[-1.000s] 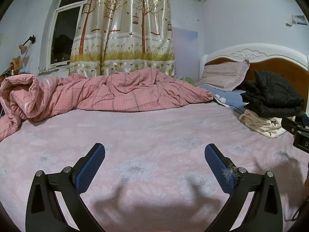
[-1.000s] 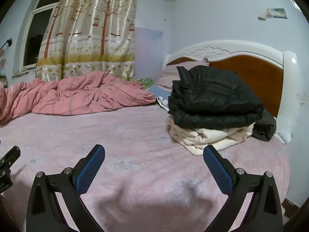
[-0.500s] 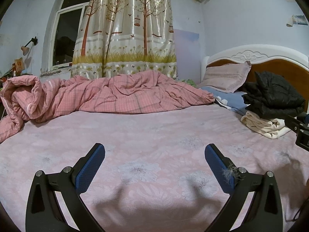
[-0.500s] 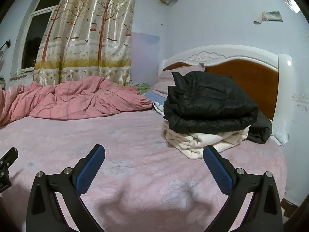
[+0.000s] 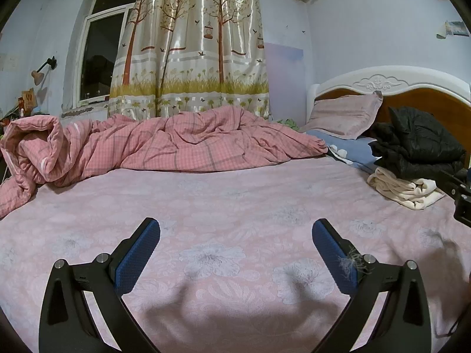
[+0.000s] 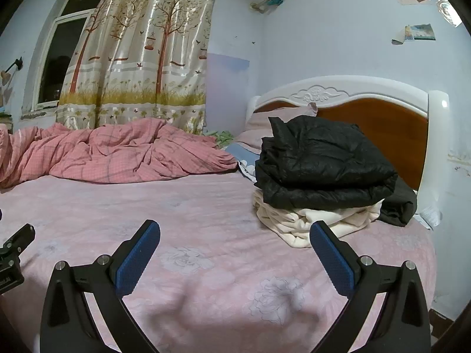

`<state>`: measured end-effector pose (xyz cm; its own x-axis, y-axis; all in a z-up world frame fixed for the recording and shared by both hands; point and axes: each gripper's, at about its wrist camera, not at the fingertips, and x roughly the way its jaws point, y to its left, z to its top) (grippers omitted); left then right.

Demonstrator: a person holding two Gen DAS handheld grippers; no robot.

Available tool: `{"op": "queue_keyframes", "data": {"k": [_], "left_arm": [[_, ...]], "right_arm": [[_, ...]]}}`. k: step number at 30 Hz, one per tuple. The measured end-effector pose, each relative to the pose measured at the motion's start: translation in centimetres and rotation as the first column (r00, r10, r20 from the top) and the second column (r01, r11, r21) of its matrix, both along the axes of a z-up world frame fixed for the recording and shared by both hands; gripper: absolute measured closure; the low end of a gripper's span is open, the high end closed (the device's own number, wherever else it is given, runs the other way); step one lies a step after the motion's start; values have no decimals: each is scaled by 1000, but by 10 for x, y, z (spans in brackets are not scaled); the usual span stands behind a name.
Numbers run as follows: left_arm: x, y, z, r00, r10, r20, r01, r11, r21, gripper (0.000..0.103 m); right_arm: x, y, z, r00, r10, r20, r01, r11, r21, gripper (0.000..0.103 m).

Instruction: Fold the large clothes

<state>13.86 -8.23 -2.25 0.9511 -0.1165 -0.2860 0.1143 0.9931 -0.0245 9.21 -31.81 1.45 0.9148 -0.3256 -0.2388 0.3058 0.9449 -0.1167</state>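
The black puffy jacket (image 6: pixel 321 161) lies folded on top of a cream garment (image 6: pixel 309 220), the two stacked at the head end of the bed near the wooden headboard (image 6: pixel 379 123); a second dark piece (image 6: pixel 400 203) is bunched just beside them on the right. The jacket looks padded and light but bulky, with a slick shell that would likely slide under the pads, so a pinch on a thick folded edge or seam seems the safest hold. The cream one looks soft and limp; taking it by its near hem should work. Since both already lie folded, the stack looks finished or close to it.

The right gripper (image 6: pixel 235 253) hovers low over the pink sheet (image 6: pixel 206 211), pointing toward the stack, jaws spread wide and holding nothing. The left gripper (image 5: pixel 235 253) hovers over the bare middle of the sheet, also spread and empty, with lint on one pad. A pink checked duvet (image 5: pixel 176 147) lies crumpled along the far side, under the curtain (image 5: pixel 191 44).
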Motion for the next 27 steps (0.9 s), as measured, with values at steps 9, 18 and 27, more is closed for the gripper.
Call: {"op": "queue_keyframes", "data": {"k": [9, 18, 27], "left_arm": [[2, 2, -1, 1000, -4, -3, 4, 1000, 6, 0], [2, 2, -1, 1000, -4, -3, 4, 1000, 7, 0], [2, 3, 0, 1000, -4, -3, 4, 1000, 10, 0]], "right_arm": [[0, 0, 0, 1000, -14, 2, 14, 1000, 14, 0], [-1, 2, 0, 1000, -15, -1, 15, 1000, 14, 0], [-1, 3, 0, 1000, -15, 1, 15, 1000, 12, 0]]}}
